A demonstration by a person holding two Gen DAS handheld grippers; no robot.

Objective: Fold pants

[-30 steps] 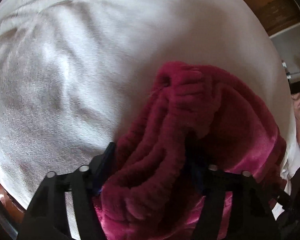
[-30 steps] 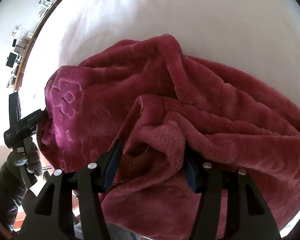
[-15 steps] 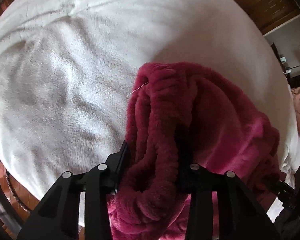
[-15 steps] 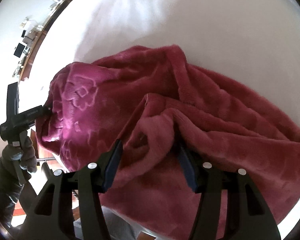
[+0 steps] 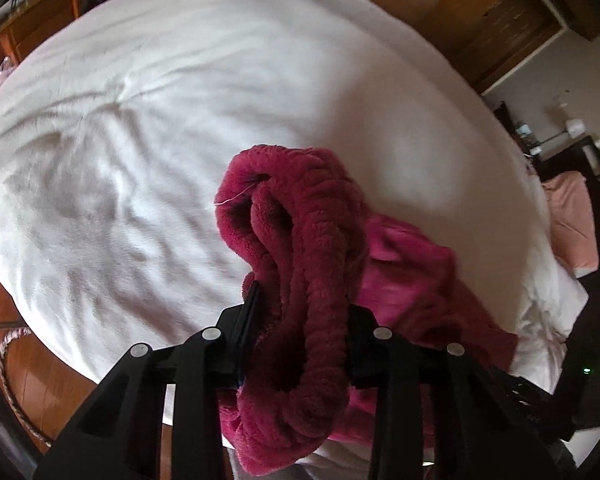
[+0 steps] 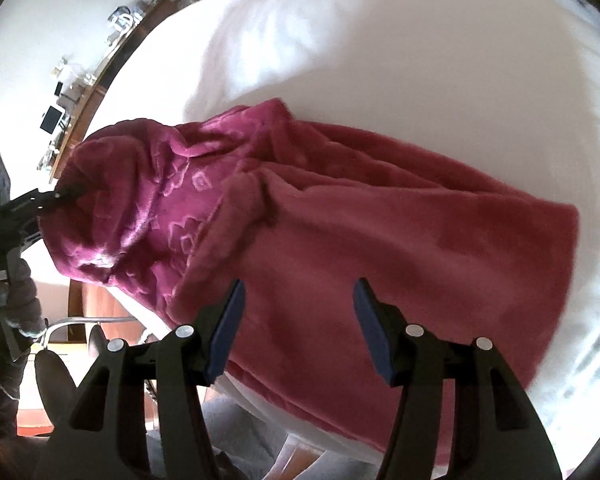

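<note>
The white bed [image 5: 140,160] carries the crimson fleece pants [image 6: 380,240], bunched from centre toward nine o'clock. The left claw [image 5: 300,320] is closing, pinching the ribbed waistband [image 5: 312,260]; the right claw [image 6: 296,320] hangs spread, empty. Plush bulk could slip out.

A wide bed [image 5: 204,92] under a rumpled white cover fills the space ahead of both pairs of tongs, brightly lit and washed out at its far side. Bare wooden floor [image 5: 60,384] shows below and left of the left tongs. Beyond the bed, up and right of them, stands dark wooden furniture [image 5: 512,20]. Up and left of the right tongs, a long wooden shelf [image 6: 96,76] crowded with small items runs along a white wall [image 6: 40,20].
</note>
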